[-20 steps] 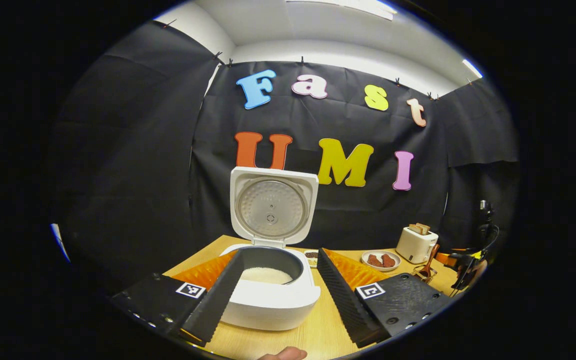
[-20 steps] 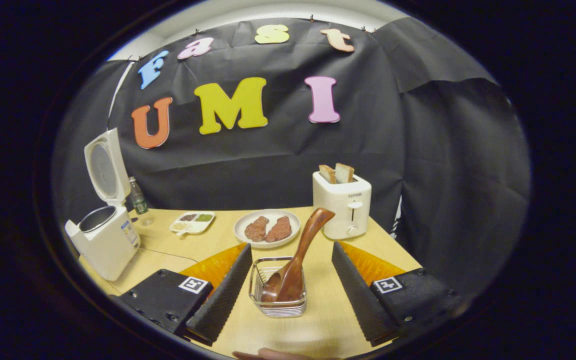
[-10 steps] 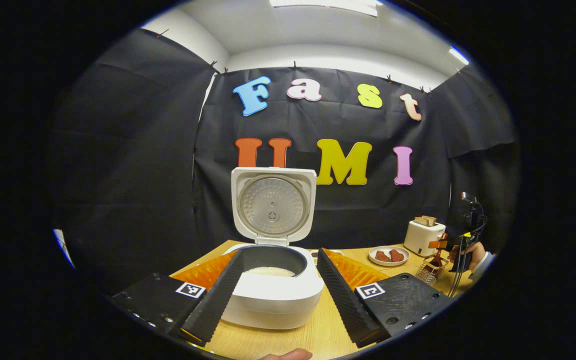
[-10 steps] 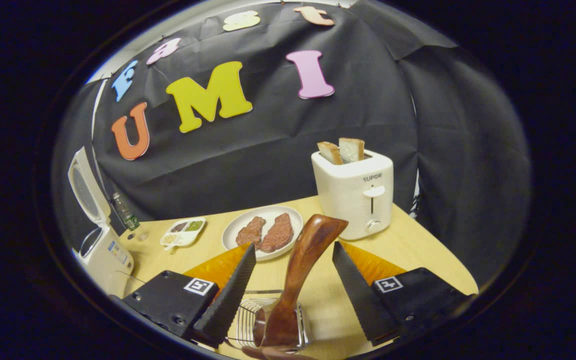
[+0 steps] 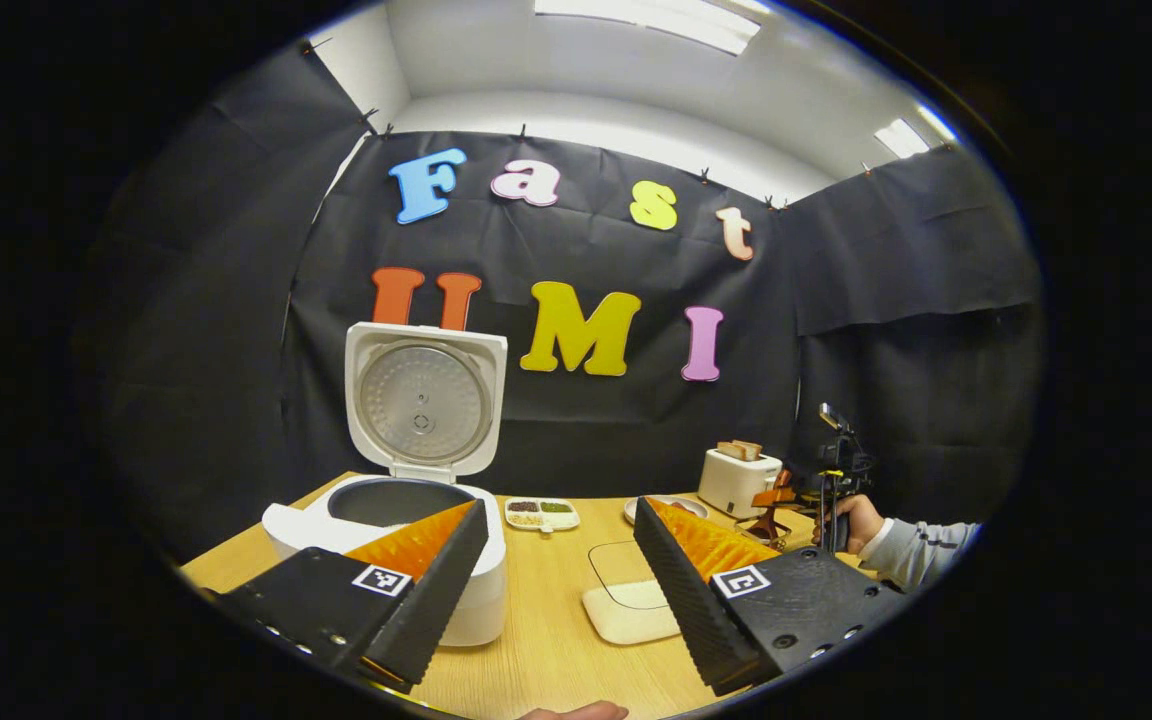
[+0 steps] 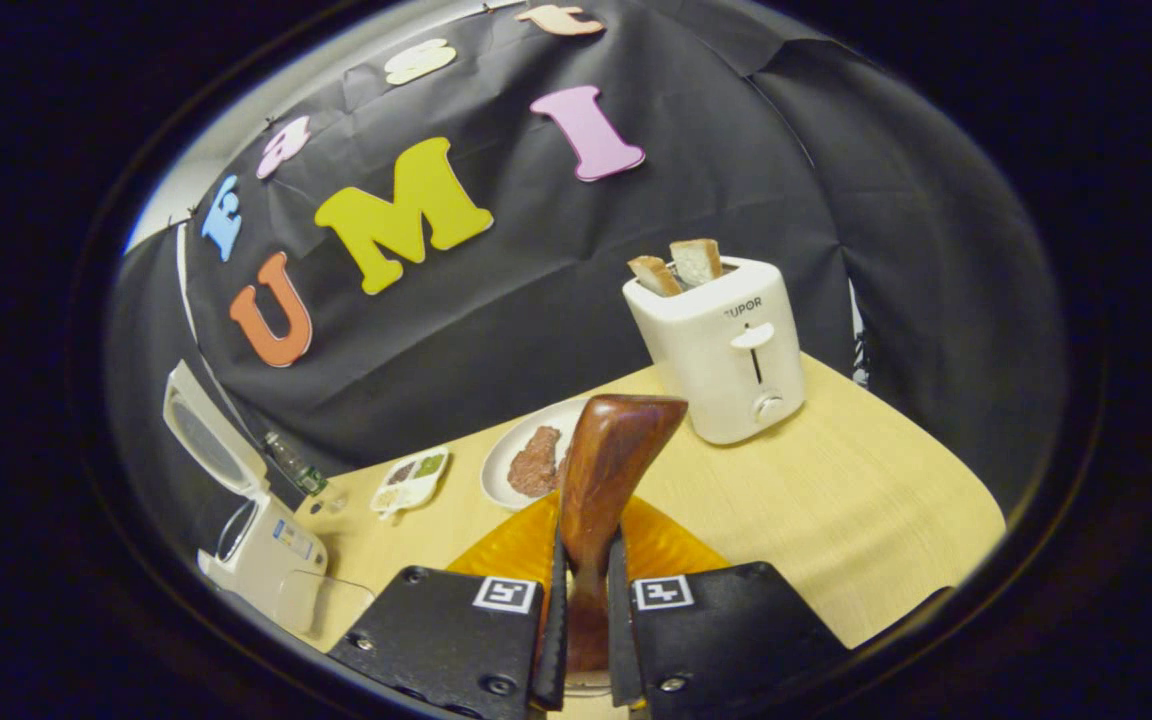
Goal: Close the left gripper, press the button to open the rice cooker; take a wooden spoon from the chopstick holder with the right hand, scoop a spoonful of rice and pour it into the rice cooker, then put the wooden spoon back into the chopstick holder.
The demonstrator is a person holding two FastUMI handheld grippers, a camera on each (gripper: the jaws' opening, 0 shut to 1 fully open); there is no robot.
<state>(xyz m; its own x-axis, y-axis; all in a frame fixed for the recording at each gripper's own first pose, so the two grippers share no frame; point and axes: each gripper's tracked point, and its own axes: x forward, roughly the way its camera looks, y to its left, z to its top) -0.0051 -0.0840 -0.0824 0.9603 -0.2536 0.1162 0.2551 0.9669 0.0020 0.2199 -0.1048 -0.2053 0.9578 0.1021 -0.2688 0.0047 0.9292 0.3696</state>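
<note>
**Spoon gripped at the handle, cooker standing open**

Right gripper [image 6: 583,640]: fingers pinched on both sides of the spoon [image 6: 604,470] handle, low on the shaft, with the broad handle end rising well above the tips. Grip probably taken on the shaft so that the bowl end hangs free for scooping; bowl and holder hidden below the fingers here, so cannot tell whether the spoon is lifted clear. Beyond the handle: plate [image 6: 511,462] of meat just behind, toaster [image 6: 721,345] with two slices to the right, small sectioned dish [image 6: 411,478] to the left, cooker [image 6: 261,545] with raised lid at far left.

Left gripper [image 5: 556,590]: fingers spread wide, nothing between them, held above the table [image 5: 546,640]. Cooker [image 5: 391,545] just beyond the left finger, lid upright, so the button step judged done; gripper likely parked aside to leave the pot mouth free for pouring. Pale flat tray [image 5: 631,612] between the fingers on the table. Far right, a sleeved hand [image 5: 856,522] holding the other gripper near the toaster [image 5: 739,478].

Against half a second earlier: right fingers then apart around the handle, now clamped on it; holder then visible beneath. Left view then centred on the cooker with rice visible in the pot, now swung rightward, cooker at left.
</note>
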